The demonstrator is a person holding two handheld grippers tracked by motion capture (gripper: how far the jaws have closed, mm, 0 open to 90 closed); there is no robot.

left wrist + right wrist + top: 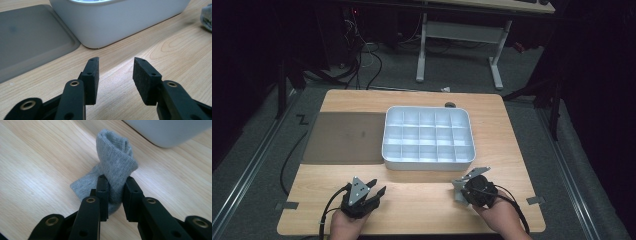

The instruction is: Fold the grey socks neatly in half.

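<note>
I am pinching the soft grey sock (115, 167) at its folded middle with my right gripper (115, 195). It looks light and floppy. My left gripper (115, 75) is standing spread and empty.

I am holding my left gripper (373, 192) and right gripper (462, 186) near the white tray (428, 163).
</note>
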